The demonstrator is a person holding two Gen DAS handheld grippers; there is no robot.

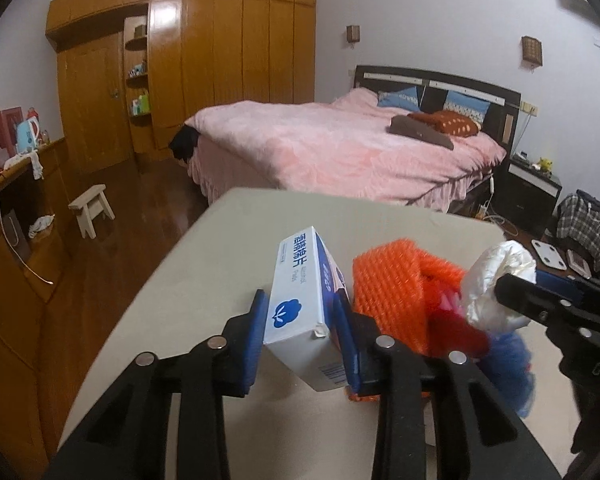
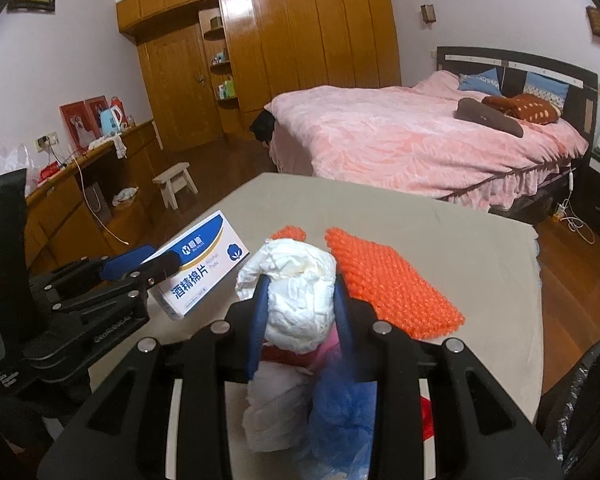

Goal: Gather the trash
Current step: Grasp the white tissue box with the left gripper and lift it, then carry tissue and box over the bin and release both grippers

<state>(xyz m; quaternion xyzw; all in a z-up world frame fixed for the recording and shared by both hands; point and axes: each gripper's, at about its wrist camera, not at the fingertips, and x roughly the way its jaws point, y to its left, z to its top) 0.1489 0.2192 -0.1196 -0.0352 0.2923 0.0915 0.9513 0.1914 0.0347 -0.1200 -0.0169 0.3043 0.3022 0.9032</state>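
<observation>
Left wrist view: the left gripper has its fingers clamped on a tilted alcohol pads box above the beige tabletop, beside an orange foam net.

Right wrist view: the right gripper squeezes a crumpled white wad just beside the box.

Dim, even room light; glare on the wardrobe; strong fisheye bending and dark corners; the near trash is blurred.
</observation>
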